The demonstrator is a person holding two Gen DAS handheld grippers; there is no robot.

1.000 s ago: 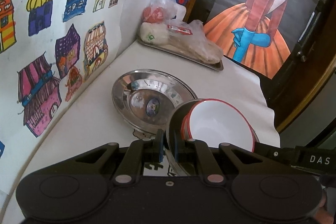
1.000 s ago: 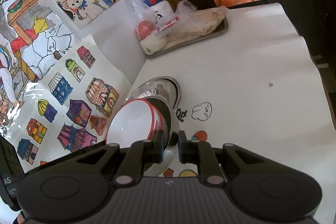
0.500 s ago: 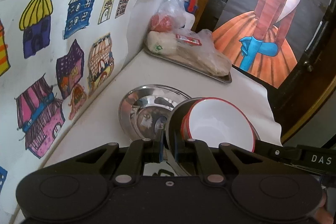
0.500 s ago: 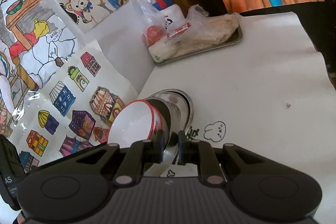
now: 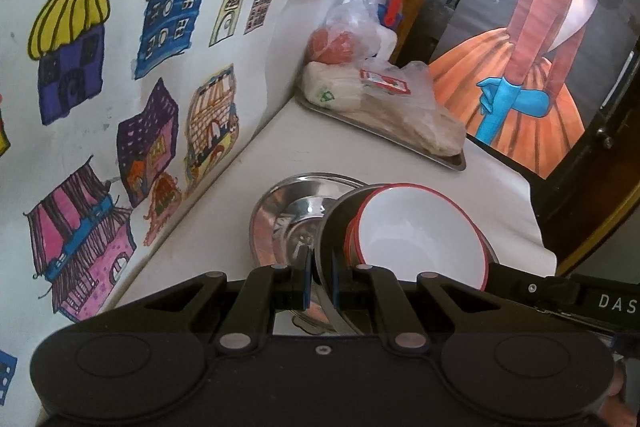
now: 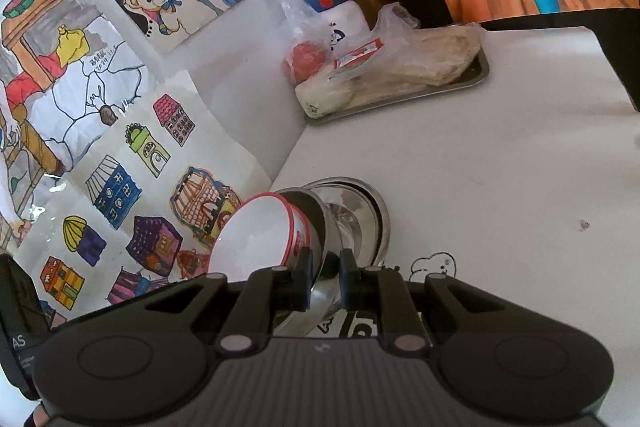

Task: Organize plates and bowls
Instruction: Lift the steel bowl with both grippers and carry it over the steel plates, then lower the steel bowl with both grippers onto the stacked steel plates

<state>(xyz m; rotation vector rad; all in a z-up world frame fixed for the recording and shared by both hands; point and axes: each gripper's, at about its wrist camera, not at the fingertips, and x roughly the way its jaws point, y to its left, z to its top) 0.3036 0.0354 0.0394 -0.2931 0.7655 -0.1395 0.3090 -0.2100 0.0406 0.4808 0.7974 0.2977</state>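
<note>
Stack point(image 5: 420, 227) nearer plate point(image 5: 280, 211); probably two bowls nested.

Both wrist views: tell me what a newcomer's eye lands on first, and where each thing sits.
First, the white bowls with red rims, nested in a steel bowl that the left claw and right claw both pinch by the rim. Just beyond lies a shiny steel plate on the white table. Next, the bright house drawings on the wall to the left, and the bagged food on a metal tray in the far corner.
</note>
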